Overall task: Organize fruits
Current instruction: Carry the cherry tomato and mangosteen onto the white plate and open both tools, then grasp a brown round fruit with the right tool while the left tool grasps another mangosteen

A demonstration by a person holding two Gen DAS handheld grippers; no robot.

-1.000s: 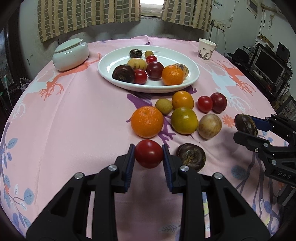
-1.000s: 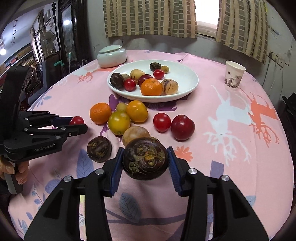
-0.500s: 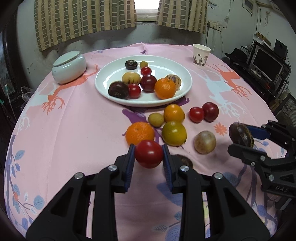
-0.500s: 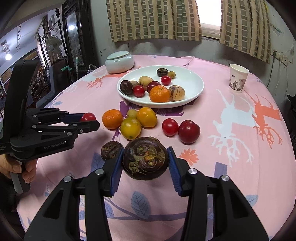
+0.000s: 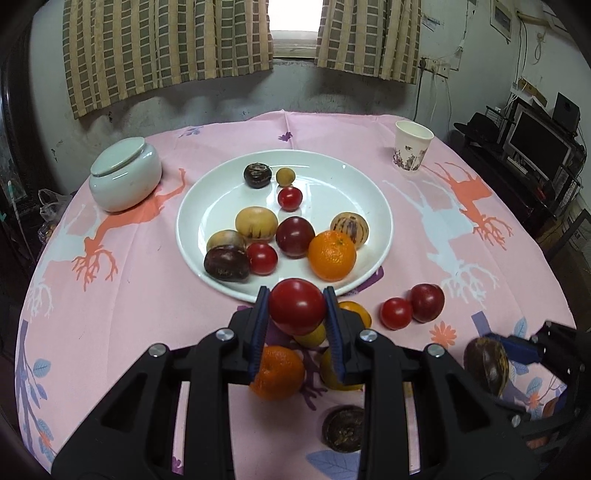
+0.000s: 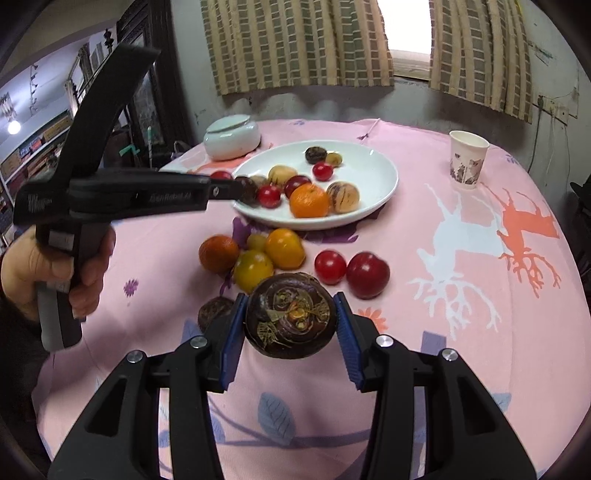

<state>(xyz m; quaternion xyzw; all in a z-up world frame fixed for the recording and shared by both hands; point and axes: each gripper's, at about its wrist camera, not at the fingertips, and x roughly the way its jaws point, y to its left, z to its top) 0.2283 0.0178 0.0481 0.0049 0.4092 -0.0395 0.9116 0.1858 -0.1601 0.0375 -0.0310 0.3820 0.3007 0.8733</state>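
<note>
Checked curtains (image 5: 166, 48) flank a bright window (image 5: 295, 26) above grey wall (image 5: 332, 92).

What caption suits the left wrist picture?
Left gripper carries a red tomato toward the white plate of fruit.

tablecloth (image 5: 110, 302): pink, deer print | plate (image 5: 373, 192): white | curtains (image 5: 166, 48): tan checks, perhaps greenish

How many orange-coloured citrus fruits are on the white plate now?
1. A single orange lies near the front rim of the white plate, beside the dark red plum. Another could hide behind the other fruits.
</note>
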